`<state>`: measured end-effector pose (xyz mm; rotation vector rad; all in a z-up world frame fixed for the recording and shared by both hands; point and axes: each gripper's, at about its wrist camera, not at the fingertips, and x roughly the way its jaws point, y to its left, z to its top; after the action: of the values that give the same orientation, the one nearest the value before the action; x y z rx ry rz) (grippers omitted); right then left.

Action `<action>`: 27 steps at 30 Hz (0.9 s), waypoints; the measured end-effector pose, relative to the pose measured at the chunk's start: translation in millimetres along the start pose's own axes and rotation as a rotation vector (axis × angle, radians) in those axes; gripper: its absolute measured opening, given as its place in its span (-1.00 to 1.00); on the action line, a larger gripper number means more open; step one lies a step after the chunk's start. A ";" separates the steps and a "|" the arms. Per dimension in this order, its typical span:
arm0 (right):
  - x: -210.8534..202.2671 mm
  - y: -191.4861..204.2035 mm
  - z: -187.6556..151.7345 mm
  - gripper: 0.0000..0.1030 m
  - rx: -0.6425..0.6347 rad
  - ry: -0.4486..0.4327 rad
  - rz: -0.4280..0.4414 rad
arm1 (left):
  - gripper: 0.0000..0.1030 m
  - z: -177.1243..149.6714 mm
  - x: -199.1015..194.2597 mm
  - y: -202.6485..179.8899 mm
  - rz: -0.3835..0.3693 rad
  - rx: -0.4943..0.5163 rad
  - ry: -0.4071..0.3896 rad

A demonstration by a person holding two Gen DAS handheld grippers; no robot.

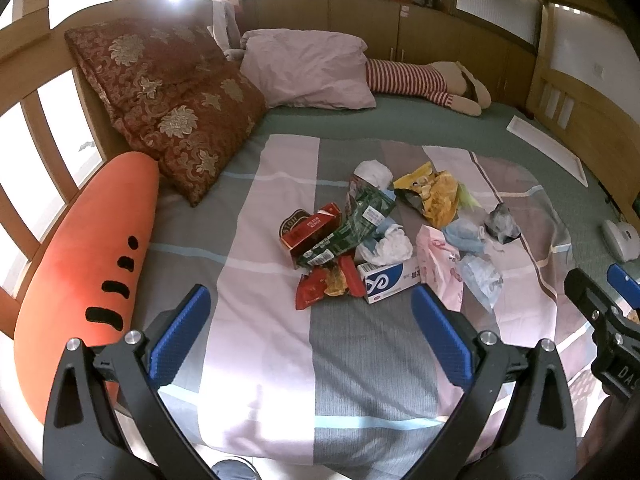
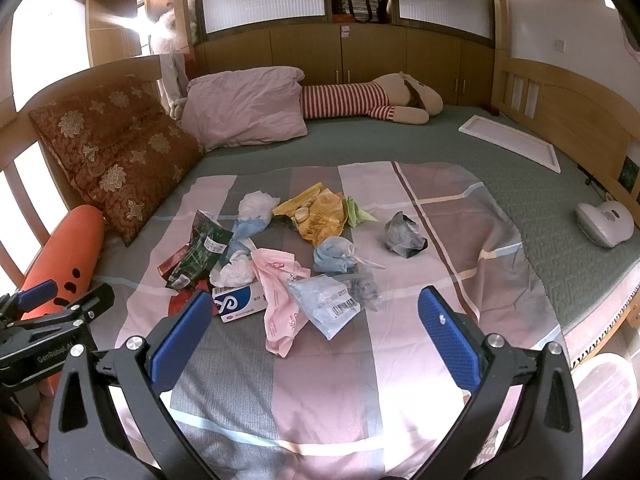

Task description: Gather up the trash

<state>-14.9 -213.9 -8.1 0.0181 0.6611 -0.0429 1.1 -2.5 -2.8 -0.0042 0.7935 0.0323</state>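
Observation:
A heap of trash lies on the striped pink-and-grey sheet point(image 1: 272, 320) in the middle of the bed. It holds a red box point(image 1: 310, 230), a green wrapper point(image 1: 356, 220), a red-orange wrapper point(image 1: 320, 286), a white-and-blue box point(image 1: 388, 280), a pink bag point(image 1: 438, 268), a yellow bag point(image 1: 430, 194), crumpled tissue point(image 1: 374, 172) and a dark wad point(image 1: 502, 224). The same pink bag point(image 2: 280, 296), blue packet point(image 2: 328, 304), yellow bag point(image 2: 316, 216) and dark wad point(image 2: 402, 234) show in the right wrist view. My left gripper point(image 1: 310, 328) is open, short of the heap. My right gripper point(image 2: 316, 336) is open too, empty, just before the pink bag.
A carrot-shaped orange cushion point(image 1: 84, 272) lies along the left rail beside a red patterned pillow point(image 1: 168, 100). Behind are a pink pillow point(image 1: 308, 68) and a striped plush toy point(image 1: 420, 80). A white frame point(image 2: 512, 142) and a white handheld device point(image 2: 606, 224) rest on the green mattress at right.

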 end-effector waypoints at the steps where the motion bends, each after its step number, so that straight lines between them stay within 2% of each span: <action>1: 0.0 0.7 -0.4 0.95 -0.001 0.000 0.000 | 0.94 0.0 0.1 -0.1 0.000 0.000 0.001; 15: -0.3 -0.5 0.3 0.95 0.001 -0.003 0.001 | 0.94 -2.3 5.9 -9.0 0.002 0.043 0.026; 20: -2.5 -0.8 0.9 0.95 0.007 -0.032 0.002 | 0.94 -5.2 -3.8 -23.4 0.008 0.134 -0.022; 23: -3.8 0.3 1.8 0.95 0.005 -0.060 0.023 | 0.94 -4.7 -4.6 -22.2 -0.054 0.120 0.000; 27: -2.8 3.8 2.9 0.95 -0.014 -0.079 0.037 | 0.94 -3.8 5.3 -17.5 -0.076 0.103 0.026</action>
<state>-15.2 -210.1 -4.0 0.0149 0.5824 -0.0036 2.7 -19.9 -9.4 0.0626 0.8200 -0.0812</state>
